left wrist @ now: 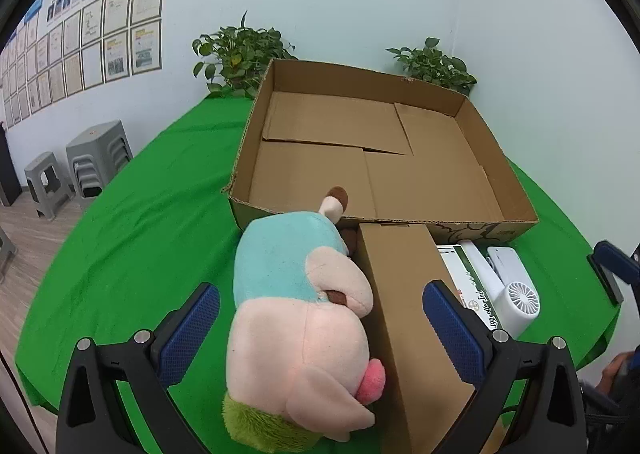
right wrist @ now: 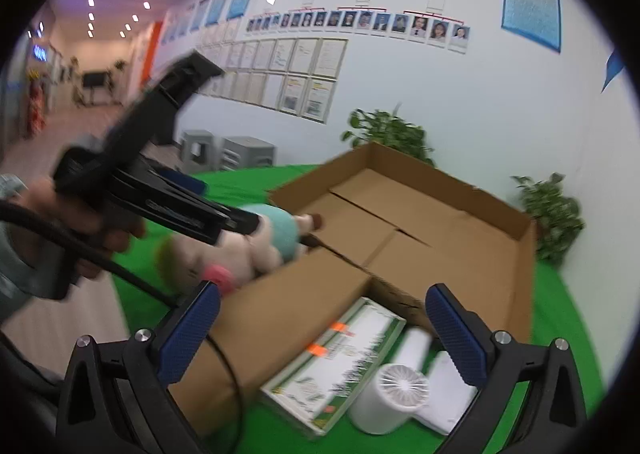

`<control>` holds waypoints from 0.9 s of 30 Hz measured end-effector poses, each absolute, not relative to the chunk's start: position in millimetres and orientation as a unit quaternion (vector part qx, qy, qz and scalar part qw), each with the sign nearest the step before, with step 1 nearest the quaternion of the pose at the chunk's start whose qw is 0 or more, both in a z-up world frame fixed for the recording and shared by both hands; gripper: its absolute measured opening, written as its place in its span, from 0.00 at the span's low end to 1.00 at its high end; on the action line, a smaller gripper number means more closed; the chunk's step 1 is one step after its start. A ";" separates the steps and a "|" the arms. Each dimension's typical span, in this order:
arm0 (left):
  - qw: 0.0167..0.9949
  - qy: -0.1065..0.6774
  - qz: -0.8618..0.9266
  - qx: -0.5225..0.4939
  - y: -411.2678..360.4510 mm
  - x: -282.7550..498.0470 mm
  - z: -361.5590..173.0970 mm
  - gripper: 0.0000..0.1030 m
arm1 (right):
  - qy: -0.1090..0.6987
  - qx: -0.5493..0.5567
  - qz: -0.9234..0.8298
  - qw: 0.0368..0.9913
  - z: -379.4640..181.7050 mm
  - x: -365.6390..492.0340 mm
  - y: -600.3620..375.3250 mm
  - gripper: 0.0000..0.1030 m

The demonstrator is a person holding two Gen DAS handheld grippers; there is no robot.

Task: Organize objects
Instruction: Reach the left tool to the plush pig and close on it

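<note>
Both pairs of jaws stand wide apart and grip nothing: the left gripper point(left wrist: 320, 330) straddles the plush toy point(left wrist: 304, 318), the right gripper point(right wrist: 322, 330) hovers over the green-and-white box point(right wrist: 332, 366) and small white fan point(right wrist: 394, 394). All of these, plus the closed brown carton point(left wrist: 404, 302), lie on the desk point(left wrist: 132, 238) just before the big open tray box point(left wrist: 372, 157), which holds nothing, so sorting seems barely begun. Its near wall must be cleared; green cloth left of the tray lies free.
</note>
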State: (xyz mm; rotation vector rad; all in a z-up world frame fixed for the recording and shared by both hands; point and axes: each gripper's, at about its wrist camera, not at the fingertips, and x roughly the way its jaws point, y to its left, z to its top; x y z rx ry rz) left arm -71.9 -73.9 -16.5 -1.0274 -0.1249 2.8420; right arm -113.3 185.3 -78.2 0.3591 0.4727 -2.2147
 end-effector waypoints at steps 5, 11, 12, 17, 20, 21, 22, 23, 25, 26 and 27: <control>0.088 -0.049 0.933 -0.344 -75.7 -70.6 -14.8 0.99 | 0.079 0.207 -0.829 0.514 -75.4 -132.0 182.8 0.99; 0.096 -0.068 0.925 -0.361 -96.7 -67.2 -22.5 0.99 | 0.023 0.256 -0.766 0.590 -71.8 -152.9 166.8 0.99; 0.096 -0.071 0.923 -0.367 -100.8 -66.5 -26.9 0.98 | 0.020 0.262 -0.756 0.599 -69.5 -155.9 166.8 0.99; 0.117 -0.097 0.902 -0.404 -116.4 -63.5 -57.1 0.87 | 0.039 0.275 -0.726 0.629 -63.2 -156.9 155.1 0.99; 0.132 -0.106 0.895 -0.413 -119.3 -60.2 -73.3 0.79 | 0.033 0.286 -0.711 0.642 -61.9 -149.6 153.7 0.99; 0.134 -0.106 0.897 -0.408 -119.2 -58.1 -75.2 0.76 | 0.030 0.289 -0.705 0.646 -60.2 -146.4 153.6 0.99; 0.136 -0.104 0.900 -0.402 -117.9 -56.6 -76.4 0.72 | 0.028 0.291 -0.704 0.648 -60.4 -143.8 150.3 0.99; 0.137 -0.101 0.901 -0.399 -117.7 -55.6 -77.3 0.70 | 0.026 0.292 -0.702 0.649 -59.6 -140.8 148.3 0.99; 0.139 -0.104 0.902 -0.396 -118.4 -52.7 -78.9 0.63 | 0.016 0.296 -0.696 0.654 -57.6 -134.6 142.3 0.99; 0.139 -0.103 0.902 -0.395 -119.5 -50.2 -79.6 0.61 | 0.016 0.297 -0.693 0.657 -56.4 -130.0 138.0 0.99; 0.139 -0.100 0.903 -0.393 -120.4 -47.7 -78.6 0.58 | 0.021 0.296 -0.696 0.654 -55.3 -125.4 132.6 0.99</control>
